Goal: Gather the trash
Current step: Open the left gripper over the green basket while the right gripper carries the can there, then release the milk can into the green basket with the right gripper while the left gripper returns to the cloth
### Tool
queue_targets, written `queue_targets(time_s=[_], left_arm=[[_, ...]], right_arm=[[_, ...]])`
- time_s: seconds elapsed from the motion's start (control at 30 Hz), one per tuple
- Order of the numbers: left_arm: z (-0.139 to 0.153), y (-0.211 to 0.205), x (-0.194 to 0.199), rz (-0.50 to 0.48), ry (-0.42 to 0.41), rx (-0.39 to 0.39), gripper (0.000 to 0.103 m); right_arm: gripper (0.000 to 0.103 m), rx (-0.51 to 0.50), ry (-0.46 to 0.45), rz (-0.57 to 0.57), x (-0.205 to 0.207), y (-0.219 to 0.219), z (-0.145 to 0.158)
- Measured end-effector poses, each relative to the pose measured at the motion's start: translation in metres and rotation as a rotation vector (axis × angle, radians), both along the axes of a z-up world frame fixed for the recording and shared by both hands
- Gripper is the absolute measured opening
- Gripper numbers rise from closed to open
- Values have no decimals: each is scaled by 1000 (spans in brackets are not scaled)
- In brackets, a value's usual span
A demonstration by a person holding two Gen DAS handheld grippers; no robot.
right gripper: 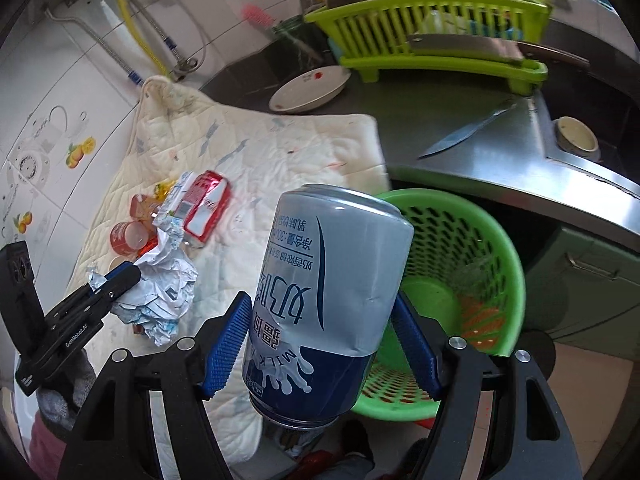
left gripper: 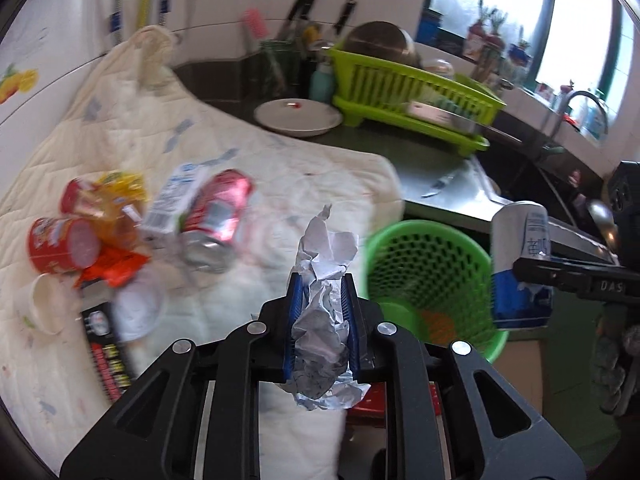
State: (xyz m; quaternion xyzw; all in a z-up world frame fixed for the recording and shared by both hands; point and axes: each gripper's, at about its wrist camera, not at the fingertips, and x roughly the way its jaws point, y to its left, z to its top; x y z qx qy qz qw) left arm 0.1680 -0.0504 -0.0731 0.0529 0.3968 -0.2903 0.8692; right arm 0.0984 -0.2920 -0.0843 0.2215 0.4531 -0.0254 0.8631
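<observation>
My left gripper (left gripper: 322,292) is shut on a crumpled white paper wad (left gripper: 326,248), held above the quilted white cloth (left gripper: 260,168). In the right wrist view the same gripper (right gripper: 120,276) and paper (right gripper: 164,292) show at lower left. A blue and white milk can (right gripper: 332,272) sits tilted in my right gripper (right gripper: 320,304), which is shut on it beside the rim of a green mesh basket (right gripper: 452,232). The basket (left gripper: 424,264) holds something orange at its bottom. On the cloth lie a red soda can (left gripper: 218,216), a small carton (left gripper: 176,200), red cups (left gripper: 60,244) and wrappers.
A green dish rack (left gripper: 412,92) and a white plate (left gripper: 298,116) stand on the dark counter behind the cloth. A knife (right gripper: 468,130) lies on the steel drainboard beside a sink holding a bowl (right gripper: 576,134). A white paper cup (left gripper: 44,304) lies at the cloth's near left.
</observation>
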Motion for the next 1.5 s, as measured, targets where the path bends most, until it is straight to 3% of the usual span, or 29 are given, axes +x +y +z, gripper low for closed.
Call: queue_targets(time_s=[0.23, 0.37, 0.43, 0.57, 0.73, 1.03, 1.27, 1.5], left_arm=[[-20, -84, -11, -121, 63, -22, 20], [-37, -120, -12, -162, 104, -19, 26], [-43, -131, -12, -156, 115, -14, 61], [-46, -131, -12, -135, 114, -25, 65], [-35, -107, -15, -93, 71, -6, 65], [-15, -36, -18, 70, 14, 14, 65], [-9, 34, -21, 243, 14, 6, 66], [-16, 95, -14, 422, 23, 20, 66]], right_arm=[[69, -21, 0, -68, -34, -34, 0], [69, -27, 3, -98, -47, -46, -1], [69, -23, 5, -107, -51, -51, -2], [69, -27, 14, -108, -54, -57, -6], [69, -26, 34, -92, -43, -56, -17], [69, -41, 118, -31, -1, -40, -55], [73, -53, 230, -8, 23, -28, -98], [78, -87, 229, 18, 27, -16, -99]])
